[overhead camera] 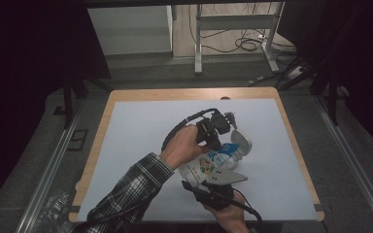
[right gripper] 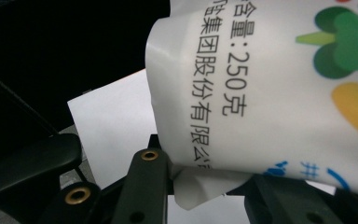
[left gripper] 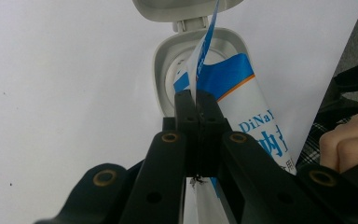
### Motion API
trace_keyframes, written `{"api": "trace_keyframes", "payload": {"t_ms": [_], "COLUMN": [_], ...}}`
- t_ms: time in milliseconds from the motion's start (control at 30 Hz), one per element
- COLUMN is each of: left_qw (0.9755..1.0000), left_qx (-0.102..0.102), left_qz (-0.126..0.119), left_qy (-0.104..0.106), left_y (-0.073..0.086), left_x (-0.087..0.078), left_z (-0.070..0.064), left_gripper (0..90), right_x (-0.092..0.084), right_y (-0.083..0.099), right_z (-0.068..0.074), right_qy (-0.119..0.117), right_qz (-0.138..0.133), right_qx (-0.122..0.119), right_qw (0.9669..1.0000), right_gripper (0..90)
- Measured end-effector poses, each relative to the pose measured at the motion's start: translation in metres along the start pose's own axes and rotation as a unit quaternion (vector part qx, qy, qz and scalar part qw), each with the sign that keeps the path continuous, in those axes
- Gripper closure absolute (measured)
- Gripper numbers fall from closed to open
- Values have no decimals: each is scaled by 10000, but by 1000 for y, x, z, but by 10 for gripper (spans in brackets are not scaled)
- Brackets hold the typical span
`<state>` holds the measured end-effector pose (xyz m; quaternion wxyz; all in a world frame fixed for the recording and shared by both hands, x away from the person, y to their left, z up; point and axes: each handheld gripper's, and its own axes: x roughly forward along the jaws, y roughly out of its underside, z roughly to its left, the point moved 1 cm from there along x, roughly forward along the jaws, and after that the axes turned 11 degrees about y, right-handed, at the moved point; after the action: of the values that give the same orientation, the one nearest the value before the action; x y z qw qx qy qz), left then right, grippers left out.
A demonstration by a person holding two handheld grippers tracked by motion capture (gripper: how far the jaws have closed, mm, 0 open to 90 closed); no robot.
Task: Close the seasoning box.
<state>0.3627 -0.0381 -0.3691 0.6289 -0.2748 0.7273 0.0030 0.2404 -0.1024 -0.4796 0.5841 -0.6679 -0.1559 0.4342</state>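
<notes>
A white pouch (overhead camera: 205, 165) with blue print and coloured shapes is held tilted between both grippers, its blue top end at a small white container (overhead camera: 243, 142) whose flip lid stands open. My left gripper (overhead camera: 223, 140) is shut on a thin blue-and-white edge of the pouch's top (left gripper: 200, 70), just over the container's rim (left gripper: 161, 70). At the bottom of the high view, my right gripper (overhead camera: 210, 178) with its grey plate is shut on the pouch's lower end. In the right gripper view the pouch (right gripper: 270, 84) sits between the black jaws, my right gripper (right gripper: 205, 175) clamping its crumpled bottom seam.
A white sheet (overhead camera: 141, 145) covers a wooden table (overhead camera: 99, 131). A plaid sleeve (overhead camera: 131, 187) reaches in from the lower left. Beyond the table's far edge stand a metal frame (overhead camera: 233, 22) and loose cables on the floor.
</notes>
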Motion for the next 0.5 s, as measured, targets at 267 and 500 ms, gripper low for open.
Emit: {"api": "trace_keyframes", "payload": {"t_ms": [267,500], "left_qw": [10000,10000], "left_qx": [16,28], "left_qz": [47,79], "left_qy": [-2,3], "left_y": [-1,-2], "left_x": [-1,-2], "left_z": [0,0], "left_gripper": [900,900], "right_x": [-1,-1], "right_y": [-1,-1], "right_z": [0,0], "right_qy": [-4,1], "right_qz": [10,-46], "right_qx": [3,-37], "right_qw": [10000,10000], "right_gripper": [745,745]}}
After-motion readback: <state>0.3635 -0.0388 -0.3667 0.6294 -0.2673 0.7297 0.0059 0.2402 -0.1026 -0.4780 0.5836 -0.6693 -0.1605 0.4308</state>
